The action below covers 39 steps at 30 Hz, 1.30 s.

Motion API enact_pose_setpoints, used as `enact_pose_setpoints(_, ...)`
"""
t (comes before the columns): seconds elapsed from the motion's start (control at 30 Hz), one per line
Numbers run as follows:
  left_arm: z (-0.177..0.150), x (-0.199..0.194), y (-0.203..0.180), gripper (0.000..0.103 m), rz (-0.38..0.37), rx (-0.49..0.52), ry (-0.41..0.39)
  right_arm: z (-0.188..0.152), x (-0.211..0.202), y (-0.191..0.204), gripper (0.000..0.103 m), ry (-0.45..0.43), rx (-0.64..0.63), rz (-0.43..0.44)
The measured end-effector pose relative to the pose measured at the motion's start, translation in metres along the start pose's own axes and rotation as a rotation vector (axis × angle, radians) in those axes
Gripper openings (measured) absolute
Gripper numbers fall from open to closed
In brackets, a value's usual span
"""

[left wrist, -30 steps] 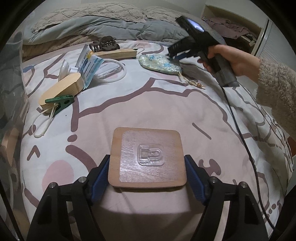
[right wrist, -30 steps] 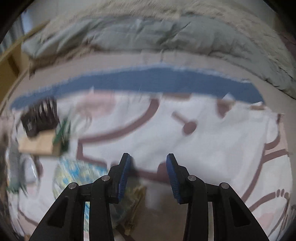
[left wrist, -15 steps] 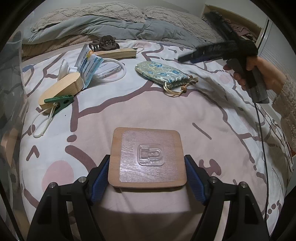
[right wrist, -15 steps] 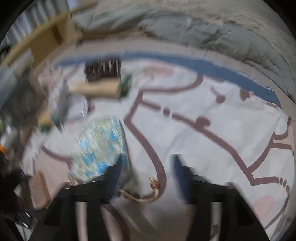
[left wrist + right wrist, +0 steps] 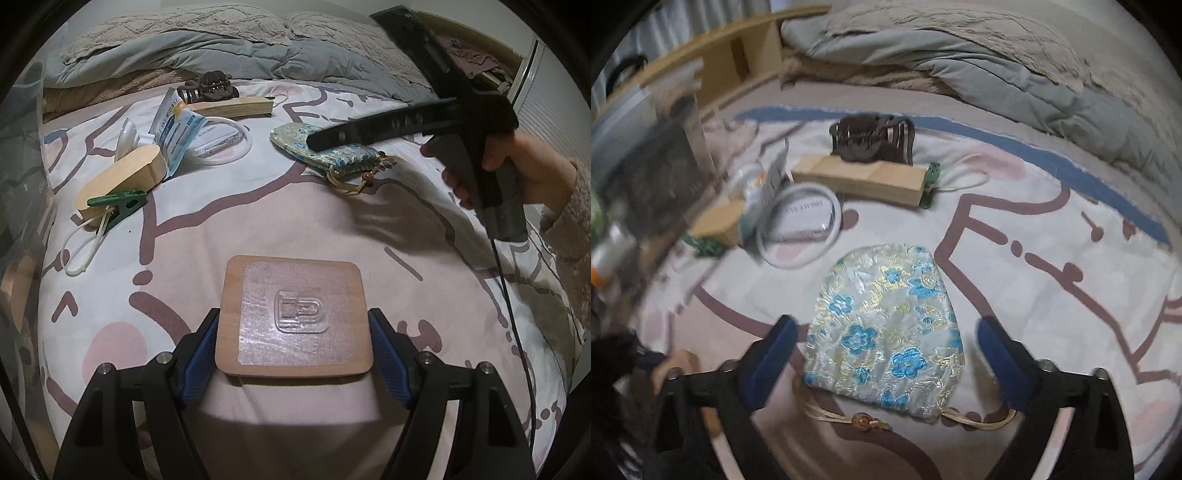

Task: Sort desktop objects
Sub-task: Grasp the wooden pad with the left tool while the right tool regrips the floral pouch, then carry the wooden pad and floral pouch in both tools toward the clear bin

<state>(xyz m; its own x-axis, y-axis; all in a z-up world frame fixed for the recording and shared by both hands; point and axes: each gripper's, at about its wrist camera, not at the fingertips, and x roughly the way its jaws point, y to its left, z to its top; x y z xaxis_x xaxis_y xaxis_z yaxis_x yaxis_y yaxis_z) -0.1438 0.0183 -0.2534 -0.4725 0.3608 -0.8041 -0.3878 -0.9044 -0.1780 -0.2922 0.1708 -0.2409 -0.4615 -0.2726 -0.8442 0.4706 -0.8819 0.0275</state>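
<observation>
Pouch [image 5: 886,328], blue-flower brocade w/ gold cord, lies flat on the patterned bedsheet [image 5: 1052,229], between the right gripper [image 5: 886,354] pads, not touched; jaws wide & opening. Left gripper [image 5: 293,347] clamps a wooden board [image 5: 293,317] by its side edges; clear plastic hook stuck on top. Writing on the blue-white packet [image 5: 177,127] too small to read. Beyond pouch: white ring [image 5: 798,225], wood block [image 5: 860,179], brown hair claw [image 5: 871,138], green clip [image 5: 116,205]. Sheet right of the pouch is open; rumpled duvet [image 5: 960,62] at the far edge.
</observation>
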Motion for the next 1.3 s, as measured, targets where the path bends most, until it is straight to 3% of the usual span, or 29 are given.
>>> enact_pose_setpoints(0.17,0.002,0.000,0.000,0.078,0.003,-0.002,0.004,-0.008,0.013,0.010,0.103,0.054,-0.034,-0.020)
enact_pose_setpoints(0.27,0.003,0.000,0.000,0.077,0.002,-0.004,0.004,-0.013,0.020,0.012,0.103,0.071,-0.049,-0.088)
enact_pose_setpoints(0.43,0.004,-0.002,0.000,0.077,-0.001,-0.015,0.006,-0.013,0.017,0.001,0.102,0.055,0.021,-0.075)
enact_pose_setpoints(0.5,0.004,-0.003,0.000,0.077,-0.001,-0.008,0.002,-0.014,0.014,-0.003,0.079,0.041,0.035,-0.052)
enact_pose_setpoints(0.53,0.003,-0.004,-0.001,0.077,0.001,-0.004,-0.001,-0.015,0.013,-0.005,0.075,0.041,0.041,-0.043)
enact_pose_setpoints(0.6,0.004,-0.007,-0.003,0.077,-0.001,0.004,-0.010,-0.014,0.011,-0.004,0.052,0.032,0.039,-0.033)
enact_pose_setpoints(0.67,0.006,-0.010,-0.005,0.077,-0.003,0.007,-0.018,-0.012,0.009,-0.004,0.047,0.026,0.037,-0.019)
enact_pose_setpoints(0.8,0.009,-0.016,-0.009,0.077,-0.005,0.012,-0.031,-0.010,0.001,0.000,0.041,-0.001,0.017,-0.011)
enact_pose_setpoints(1.3,0.041,-0.061,-0.026,0.077,-0.011,-0.001,-0.120,0.005,-0.062,0.018,0.041,-0.094,0.016,-0.011)
